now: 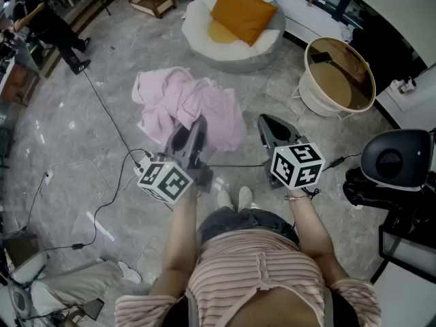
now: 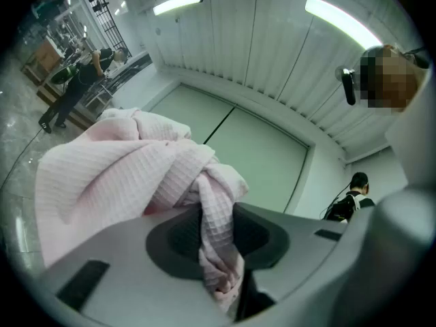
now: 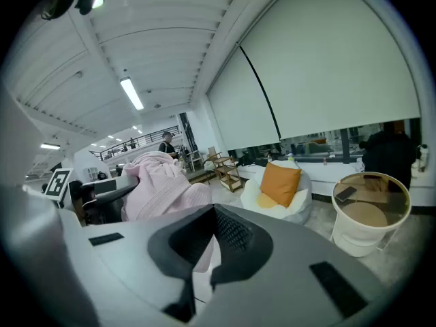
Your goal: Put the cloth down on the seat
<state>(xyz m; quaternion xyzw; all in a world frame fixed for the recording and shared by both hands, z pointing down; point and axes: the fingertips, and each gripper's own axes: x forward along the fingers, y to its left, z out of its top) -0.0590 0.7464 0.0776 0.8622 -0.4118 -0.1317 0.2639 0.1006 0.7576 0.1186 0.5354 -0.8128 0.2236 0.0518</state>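
White round seat (image 1: 197, 19) sits at the far side of the floor with an orange cushion (image 1: 243, 11) propped on it. The pink cloth (image 1: 184, 104) is not on the seat. It hangs bunched in the air on the near side, clear of the seat's rim, between the seat and the person. A tub-shaped side table (image 1: 313, 97) stands just right of the seat. The left gripper (image 1: 191, 131) is clamped on the cloth, with a twisted fold running down between its two pads (waffle weave fills much of that gripper's view). The right gripper (image 1: 267, 125) carries nothing and its jaws meet at the tips. It is on the near side of the seat, just right of the cloth and apart from the fabric in the head view.
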